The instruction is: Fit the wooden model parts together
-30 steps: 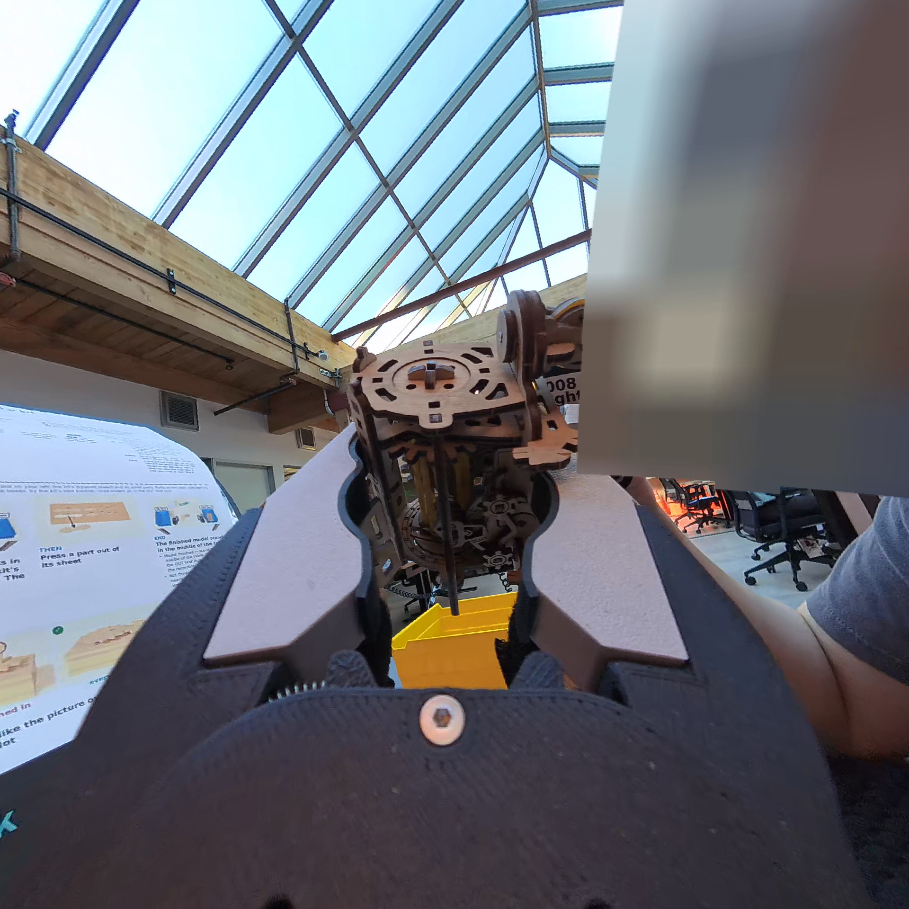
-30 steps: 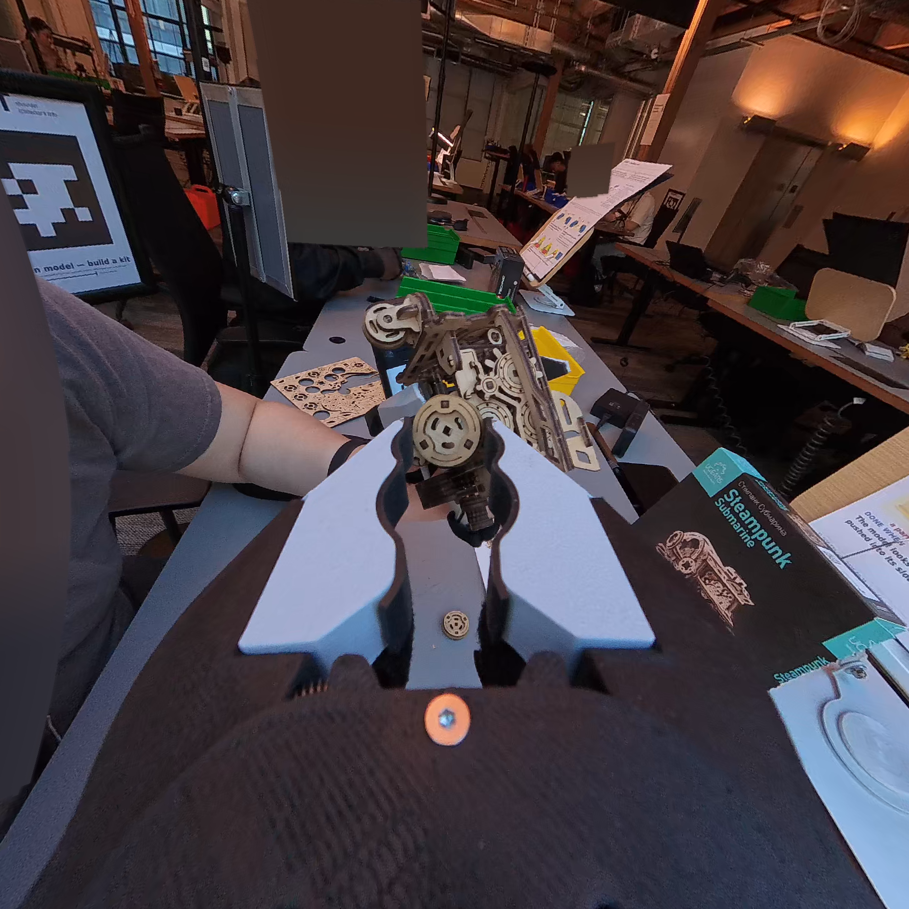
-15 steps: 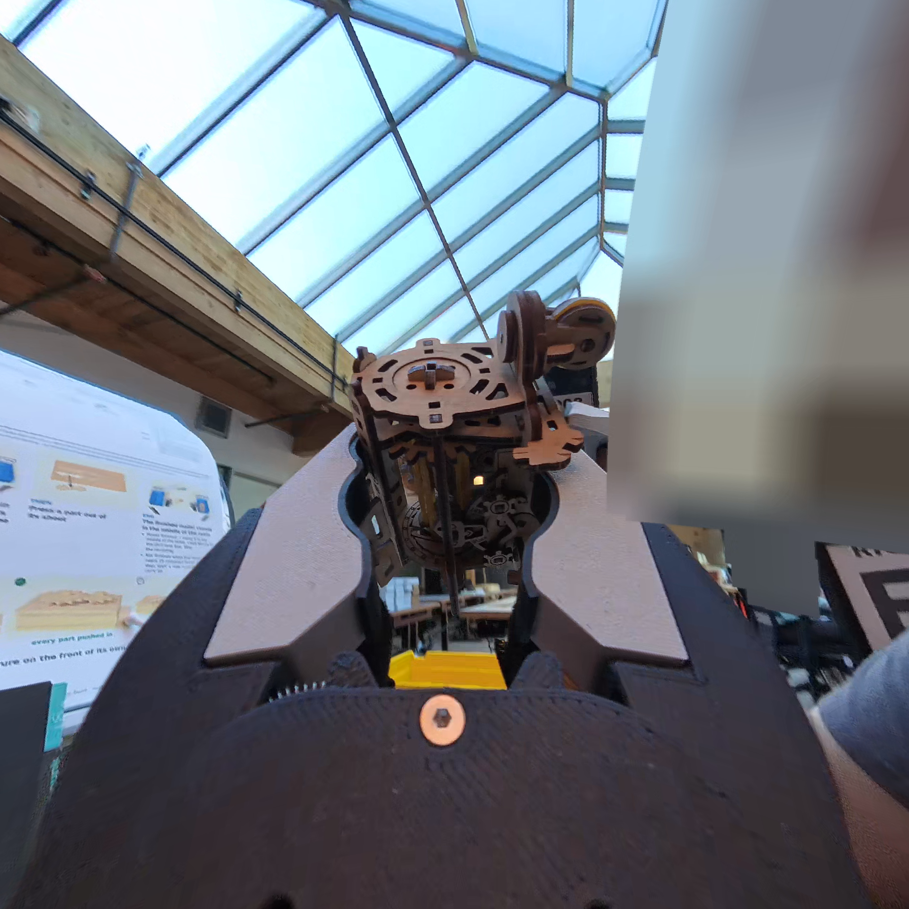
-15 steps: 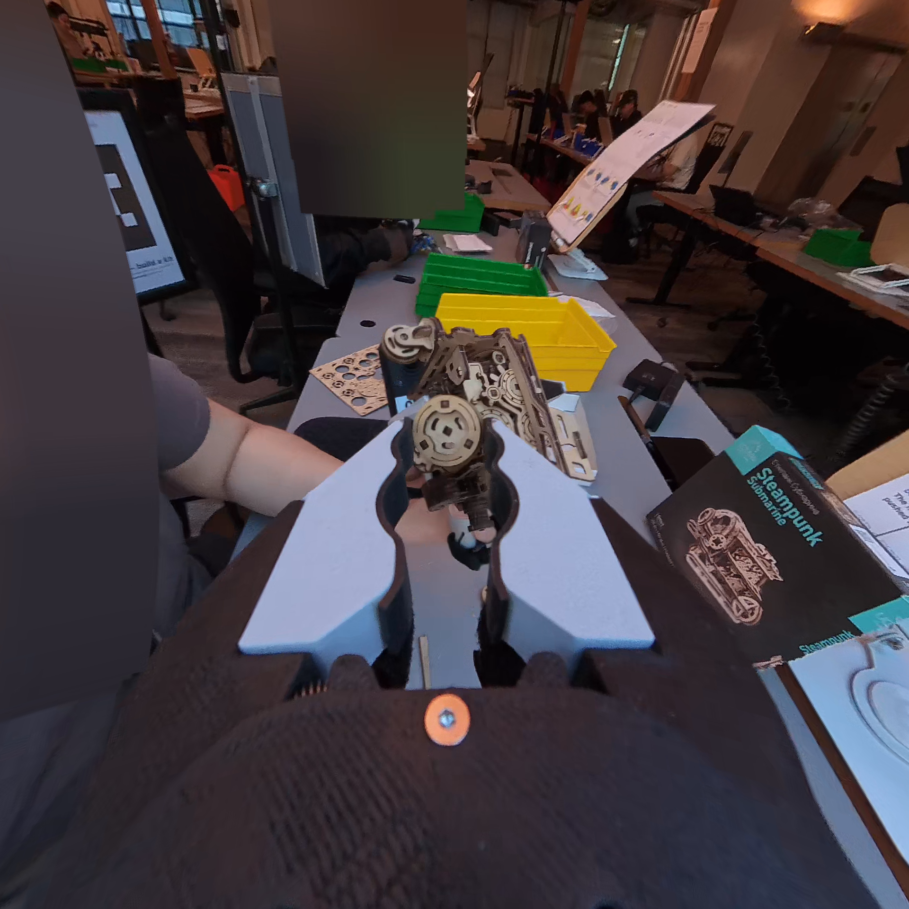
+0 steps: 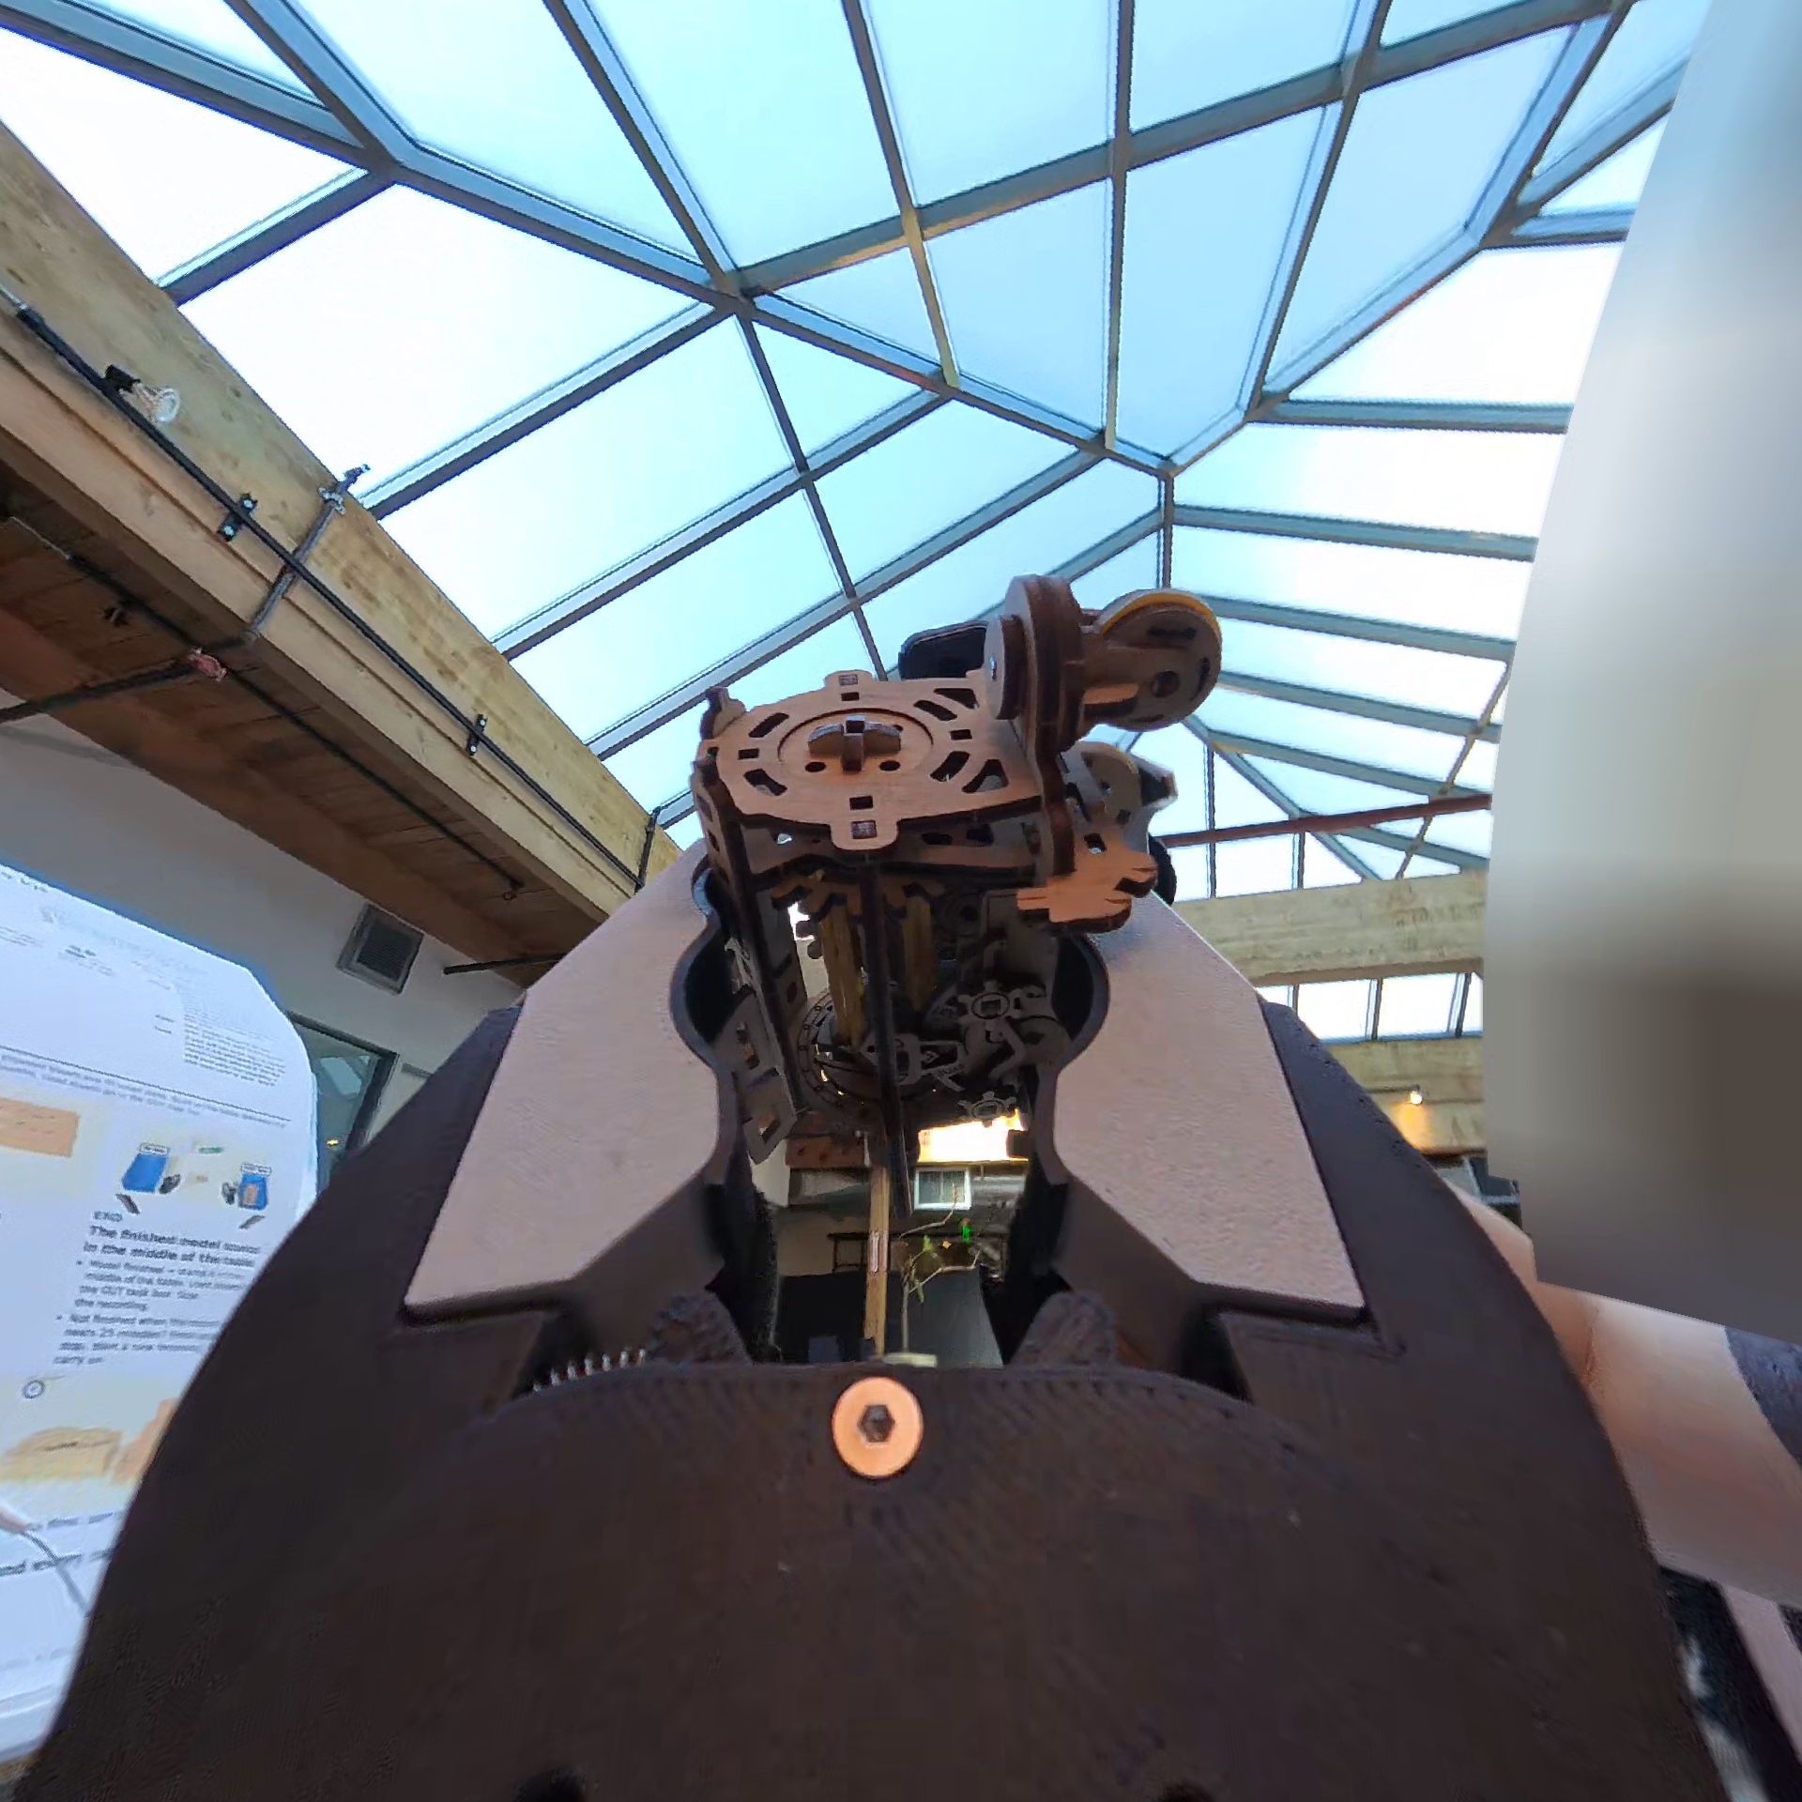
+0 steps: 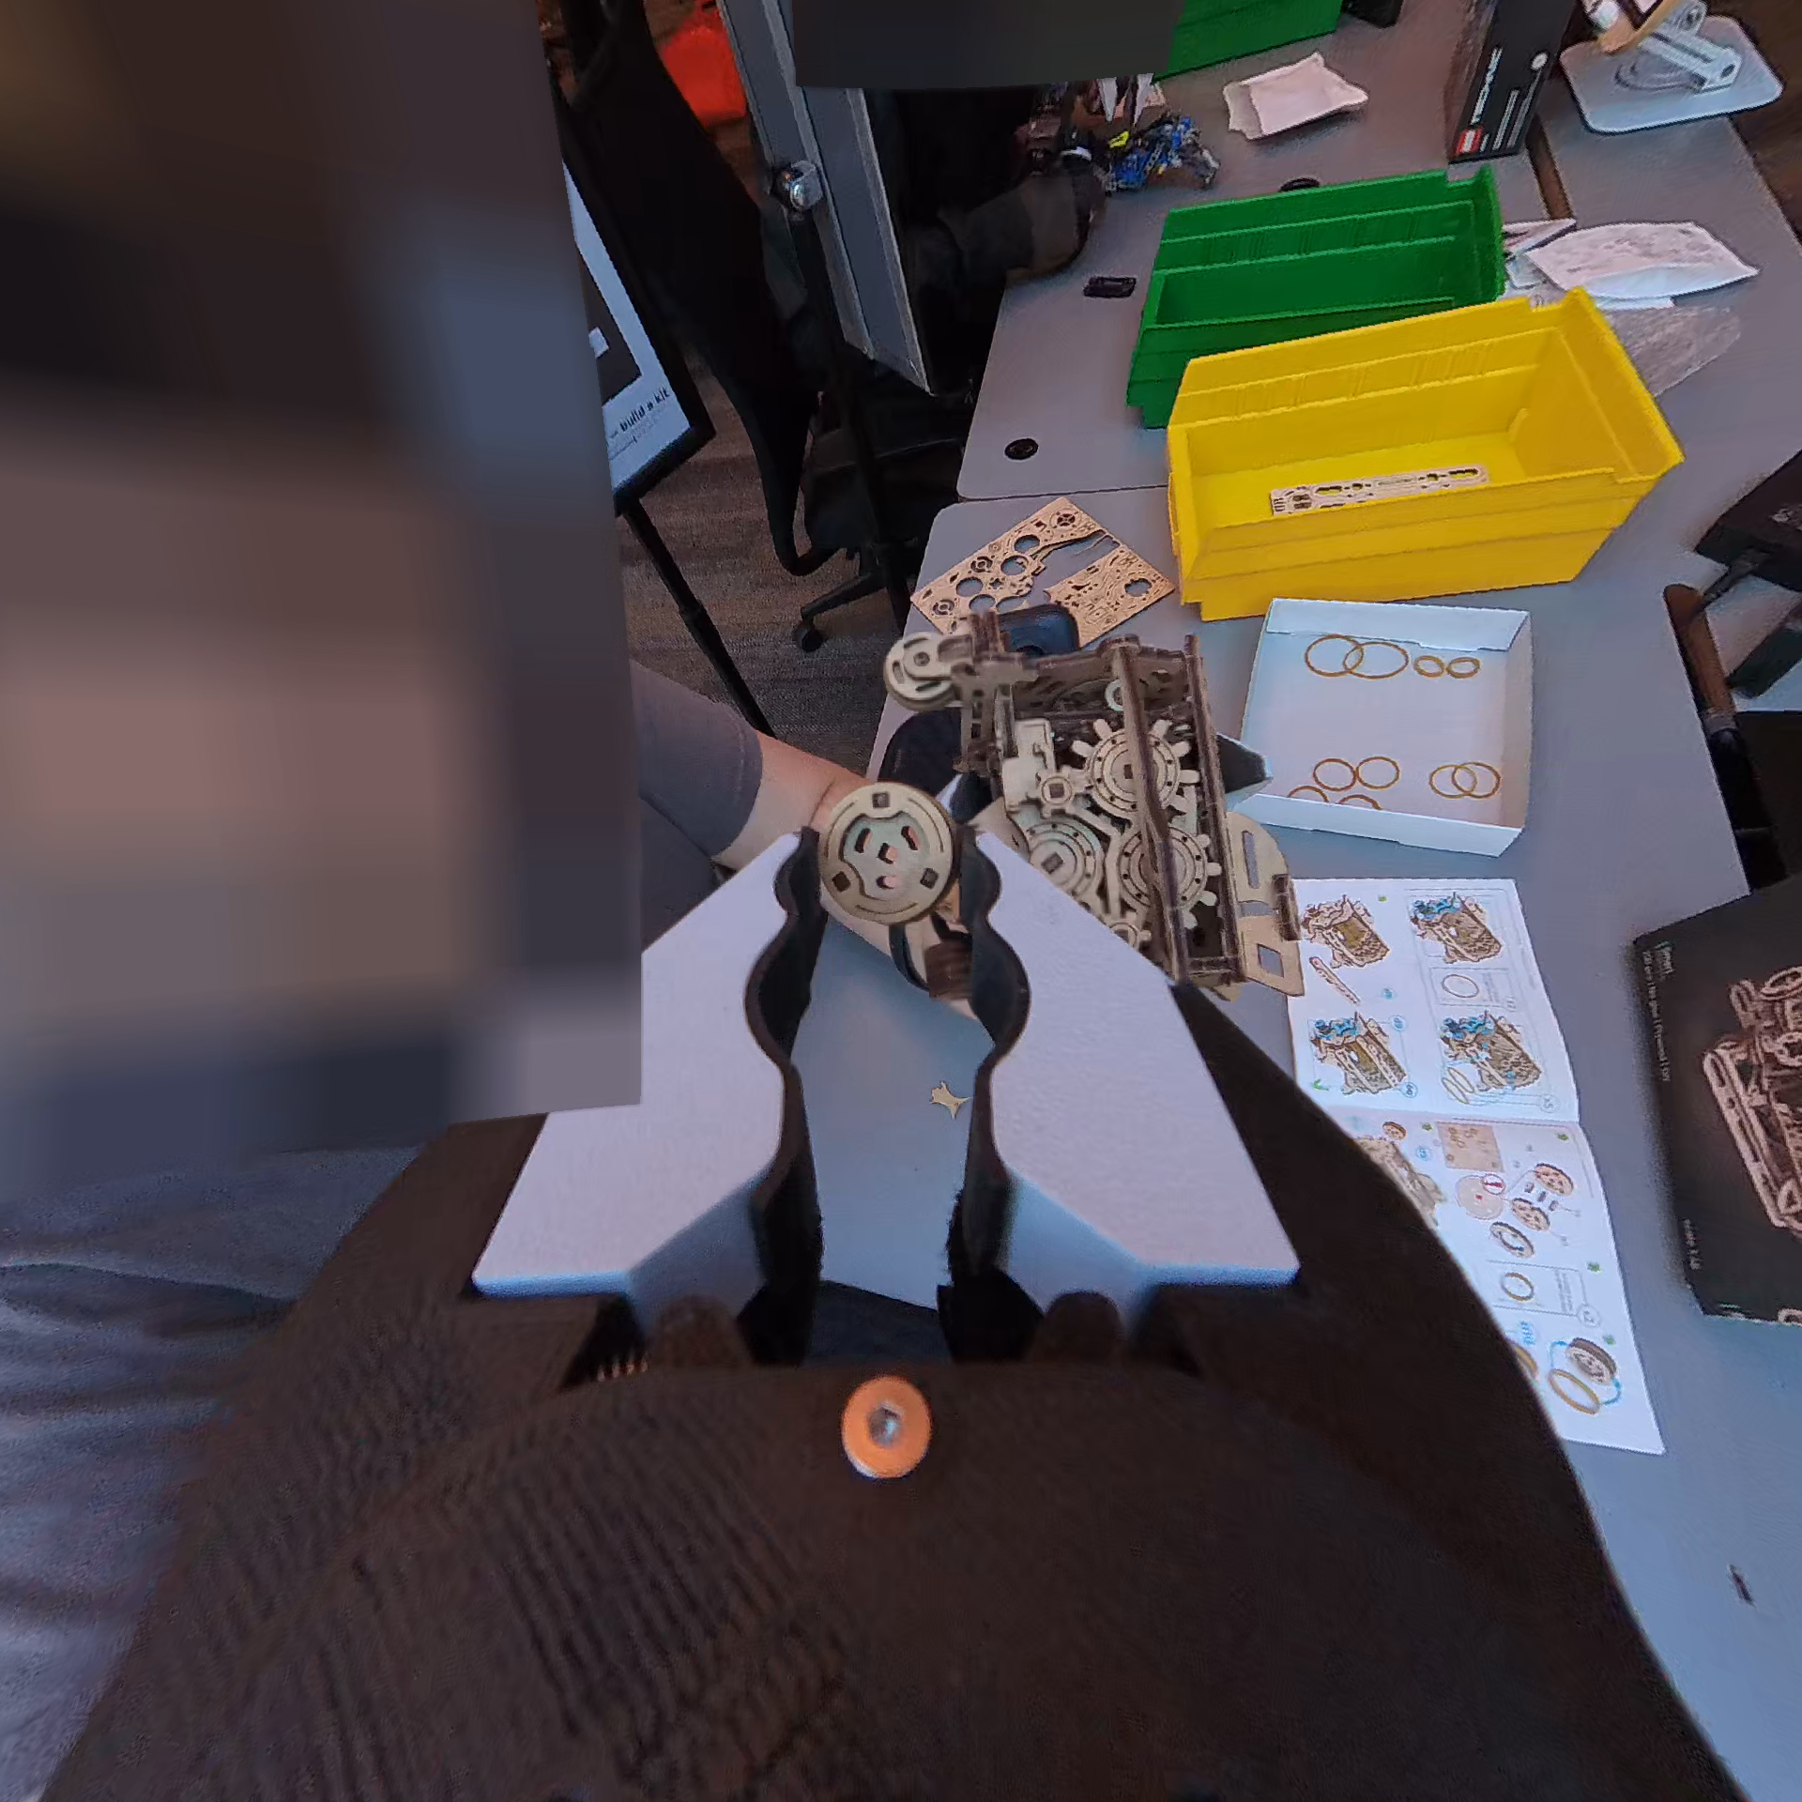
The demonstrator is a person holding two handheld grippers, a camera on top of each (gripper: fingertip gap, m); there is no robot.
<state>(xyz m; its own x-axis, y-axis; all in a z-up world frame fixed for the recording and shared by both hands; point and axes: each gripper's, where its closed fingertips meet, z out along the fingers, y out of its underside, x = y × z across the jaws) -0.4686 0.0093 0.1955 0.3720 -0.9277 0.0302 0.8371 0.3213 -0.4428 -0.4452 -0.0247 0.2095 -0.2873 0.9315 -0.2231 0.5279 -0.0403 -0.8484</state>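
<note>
Up against the glass roof, left claw [image 5: 892, 985] clamped on the wooden gear model [image 5: 878, 878], round slotted plate facing the lens. Over on the right, right claw [image 6: 887, 878] pinching a small wooden wheel [image 6: 885, 866] by its stub, held just beside the model and not quite touching it from what shows. Down on the grey bench [image 6: 1638, 975]: yellow bin [image 6: 1414, 488] with one part strip inside, green bin [image 6: 1316, 263] behind it, white tray [image 6: 1385, 722] of rubber rings, instruction sheet [image 6: 1443, 1121], punched-out wooden sheet [image 6: 1043, 575].
</note>
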